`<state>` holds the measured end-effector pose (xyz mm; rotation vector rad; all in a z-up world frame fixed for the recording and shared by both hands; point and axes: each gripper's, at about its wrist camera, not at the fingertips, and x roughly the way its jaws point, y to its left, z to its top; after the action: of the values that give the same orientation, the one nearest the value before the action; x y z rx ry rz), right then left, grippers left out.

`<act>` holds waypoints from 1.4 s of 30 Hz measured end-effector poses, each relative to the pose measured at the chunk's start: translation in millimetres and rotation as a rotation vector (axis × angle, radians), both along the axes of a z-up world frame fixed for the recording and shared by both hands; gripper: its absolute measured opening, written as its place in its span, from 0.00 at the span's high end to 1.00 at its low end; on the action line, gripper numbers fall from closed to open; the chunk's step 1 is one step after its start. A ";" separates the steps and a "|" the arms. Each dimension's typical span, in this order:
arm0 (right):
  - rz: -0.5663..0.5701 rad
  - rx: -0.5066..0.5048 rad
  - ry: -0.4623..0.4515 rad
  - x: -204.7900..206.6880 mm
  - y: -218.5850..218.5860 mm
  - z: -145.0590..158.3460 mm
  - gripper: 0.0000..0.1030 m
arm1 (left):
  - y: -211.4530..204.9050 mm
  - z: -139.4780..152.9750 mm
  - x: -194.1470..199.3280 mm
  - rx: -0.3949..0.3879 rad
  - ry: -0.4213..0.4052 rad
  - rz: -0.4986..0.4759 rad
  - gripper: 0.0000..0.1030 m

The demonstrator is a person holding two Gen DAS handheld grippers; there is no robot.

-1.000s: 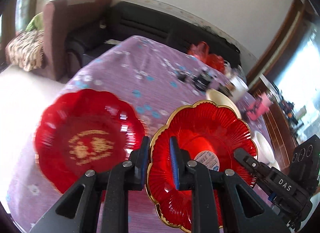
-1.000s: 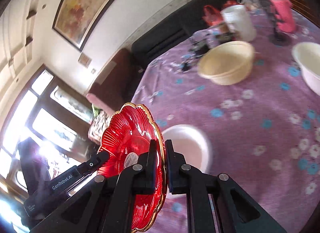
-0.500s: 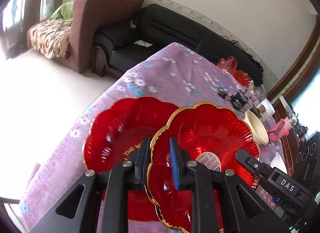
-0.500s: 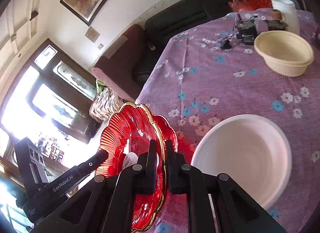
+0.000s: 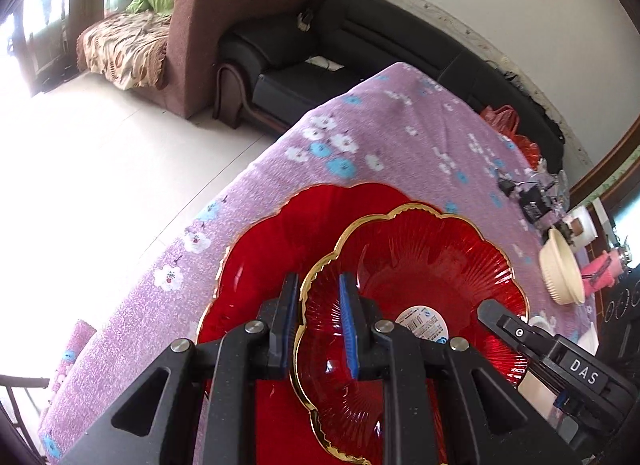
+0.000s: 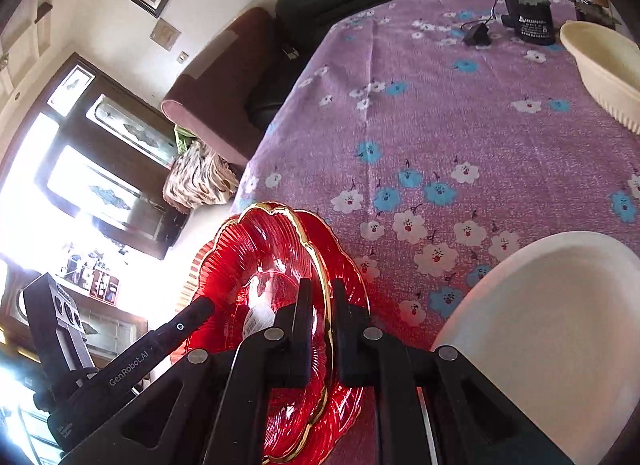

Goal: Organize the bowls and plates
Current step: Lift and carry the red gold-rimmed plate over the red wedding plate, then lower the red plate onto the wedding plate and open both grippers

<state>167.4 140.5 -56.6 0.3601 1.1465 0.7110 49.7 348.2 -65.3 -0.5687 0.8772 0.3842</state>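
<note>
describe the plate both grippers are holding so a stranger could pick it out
On the purple floral tablecloth, two red scalloped glass plates overlap at the near edge. It is the upper gold-rimmed ribbed plate; only it carries a round white sticker, unlike the red plate underneath.

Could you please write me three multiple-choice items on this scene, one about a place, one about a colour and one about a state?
1. Where is the gold-rimmed red plate relative to the second red plate?
A. over it, overlapping
B. far across the table
C. under it

2. What colour is the tablecloth?
A. green
B. purple with flowers
C. plain white

3. How is the gold-rimmed plate held?
A. by the left gripper alone
B. lying free
C. by the left gripper and the right gripper, each shut on its rim

Answers:
1. A, since its rim covers part of the other plate.
2. B, purple cloth with white and blue blossoms.
3. C, each wrist view shows fingers either side of the gold rim.
</note>
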 end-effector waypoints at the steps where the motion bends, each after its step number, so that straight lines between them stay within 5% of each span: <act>1: 0.004 -0.004 0.000 0.6 2.0 -1.3 0.89 | 0.1 -0.1 0.2 0.011 -0.001 -0.001 0.81; 12: 0.074 -0.109 -0.080 -6.0 28.4 -2.8 0.87 | 4.3 15.0 -14.8 -0.012 -0.073 0.021 0.51; 15: 0.075 -0.125 -0.096 -6.5 30.6 -3.0 0.87 | 4.6 26.3 -22.1 -0.030 -0.143 0.017 0.29; 20: 0.062 -0.120 -0.103 -4.5 29.7 -4.2 0.86 | -0.4 41.0 -34.3 -0.025 -0.194 0.019 0.28; 25: 0.044 -0.116 -0.132 -8.3 23.1 2.0 0.71 | -8.8 52.5 -46.9 -0.006 -0.219 0.024 0.26; 29: 0.038 -0.098 -0.142 -12.7 14.6 9.4 0.70 | -18.2 58.4 -56.3 0.035 -0.212 0.031 0.25; 42: 0.049 -0.061 -0.202 -61.9 -24.3 28.4 0.66 | -70.9 85.8 -96.1 0.317 -0.183 0.102 0.17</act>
<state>105.5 116.1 -28.2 0.2041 0.9853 0.7366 -46.4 277.4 20.5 -0.3491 0.5969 0.5439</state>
